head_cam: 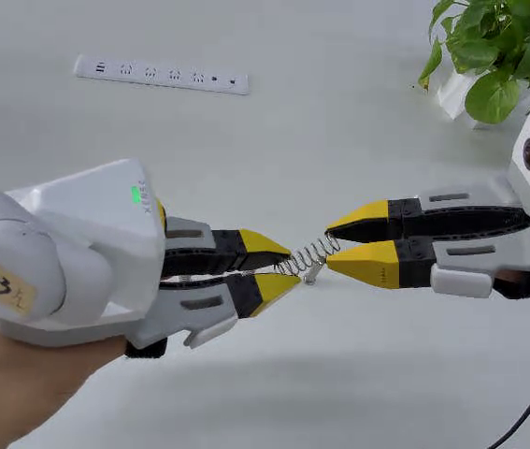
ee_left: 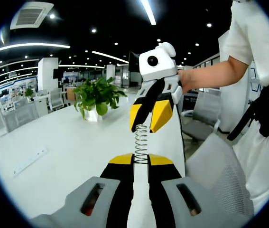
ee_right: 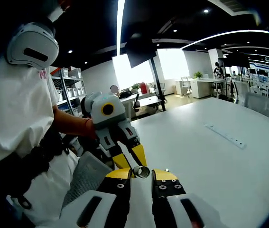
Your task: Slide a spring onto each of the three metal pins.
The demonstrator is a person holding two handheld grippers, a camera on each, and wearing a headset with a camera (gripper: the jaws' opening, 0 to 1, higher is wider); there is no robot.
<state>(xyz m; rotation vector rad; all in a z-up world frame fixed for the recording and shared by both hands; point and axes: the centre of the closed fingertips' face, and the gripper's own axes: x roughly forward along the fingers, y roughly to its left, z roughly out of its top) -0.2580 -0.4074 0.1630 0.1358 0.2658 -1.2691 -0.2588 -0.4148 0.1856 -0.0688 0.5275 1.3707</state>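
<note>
The spring (head_cam: 307, 254) is held in the air above the table (head_cam: 339, 122), stretched between the two grippers. One end is pinched in the nearly closed jaws of the left gripper (head_cam: 283, 265). The other end is clamped between the narrowly parted jaws of the right gripper (head_cam: 330, 246). A small metal tip is seen just beneath the spring.

The white table (head_cam: 274, 122) offers open passage across its middle and near part. A power strip (head_cam: 160, 74) lies flat at the far left, and a potted plant (head_cam: 489, 51) overhangs the far right corner. A dark cable (head_cam: 526, 416) crosses the near right corner. Mid-scene, the left gripper (head_cam: 283, 266) and right gripper (head_cam: 332, 247) meet tip to tip, both clamped on the spring (head_cam: 307, 255), which bars the gap between them.
</note>
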